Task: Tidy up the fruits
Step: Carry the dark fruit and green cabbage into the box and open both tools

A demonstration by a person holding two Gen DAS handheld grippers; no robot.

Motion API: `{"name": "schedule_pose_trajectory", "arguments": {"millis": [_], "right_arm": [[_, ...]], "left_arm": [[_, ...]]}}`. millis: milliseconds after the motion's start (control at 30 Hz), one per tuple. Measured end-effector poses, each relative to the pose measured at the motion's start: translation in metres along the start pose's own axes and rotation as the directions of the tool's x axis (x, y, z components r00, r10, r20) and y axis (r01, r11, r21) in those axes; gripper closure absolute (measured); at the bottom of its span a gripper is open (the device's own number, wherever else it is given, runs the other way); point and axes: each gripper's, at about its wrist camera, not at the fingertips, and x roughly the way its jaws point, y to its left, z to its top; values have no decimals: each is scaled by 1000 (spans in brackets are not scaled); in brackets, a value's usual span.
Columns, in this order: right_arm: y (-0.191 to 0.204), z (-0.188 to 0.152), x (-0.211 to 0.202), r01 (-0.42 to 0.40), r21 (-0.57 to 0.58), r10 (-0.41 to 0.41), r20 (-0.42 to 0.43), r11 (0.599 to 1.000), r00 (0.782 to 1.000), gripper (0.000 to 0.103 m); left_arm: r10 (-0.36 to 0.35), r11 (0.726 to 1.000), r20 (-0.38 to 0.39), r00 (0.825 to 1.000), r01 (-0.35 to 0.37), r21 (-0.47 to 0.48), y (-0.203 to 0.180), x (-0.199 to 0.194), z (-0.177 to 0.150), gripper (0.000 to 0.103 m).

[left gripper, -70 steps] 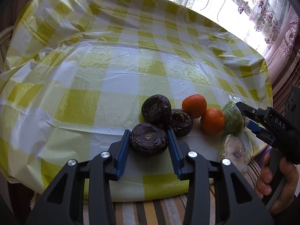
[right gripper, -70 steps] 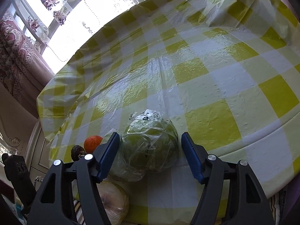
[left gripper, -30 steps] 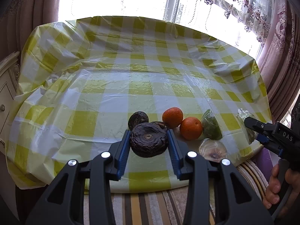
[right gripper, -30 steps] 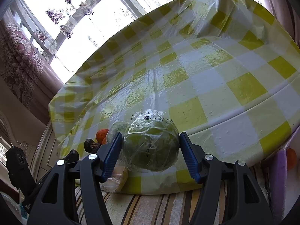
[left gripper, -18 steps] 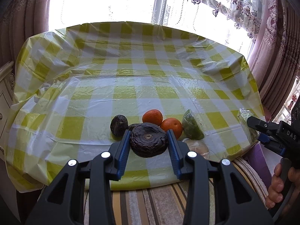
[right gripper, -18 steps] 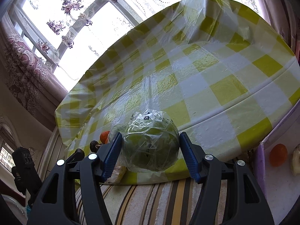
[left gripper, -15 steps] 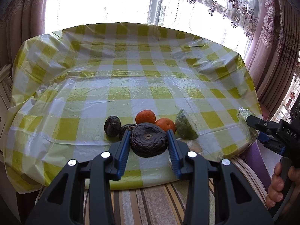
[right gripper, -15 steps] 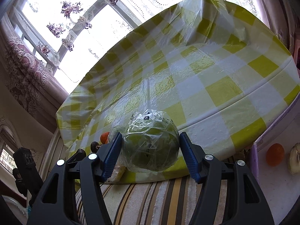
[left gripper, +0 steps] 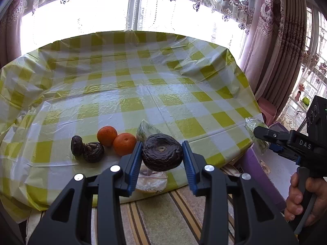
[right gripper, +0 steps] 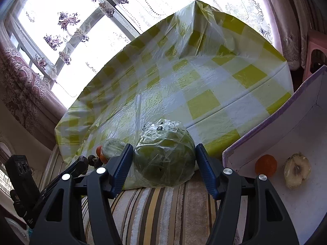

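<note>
Left wrist – left tool (left gripper: 161, 159) tilted down, gripping wrinkled fruit (left gripper: 162, 155)

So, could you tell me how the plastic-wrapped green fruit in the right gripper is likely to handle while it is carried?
The wrapped green fruit looks round and firm, so it would probably roll if set down loosely. Its clear film is wrinkled and glossy, so the right gripper may slip against the wrap rather than the fruit. It fills the jaws, suggesting moderate weight.
</note>
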Motion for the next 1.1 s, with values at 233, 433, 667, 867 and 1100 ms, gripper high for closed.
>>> {"name": "schedule_pose_trajectory", "arguments": {"millis": [233,433,667,867,1100], "right_arm": [[-40,8,-29,170,-2,-170,39,985,985,41],[-84,17,-49,302,26,-303,51,953,952,41],[-127,21,-50,400,62,-401,15,915,916,41],[-147,23,-36,450,61,-449,-40,891,893,41],[-159,26,-18,517,6,-514,-94,856,852,41]], "left_arm": [[-81,994,-19,997,82,77,-45,13,4,64],[-172,971,-61,983,179,158,-94,29,6,64],[-269,911,-164,949,306,276,-166,59,2,64],[-279,844,-274,920,371,386,-226,91,-6,64],[-193,766,-399,896,392,509,-270,131,-29,64]]}}
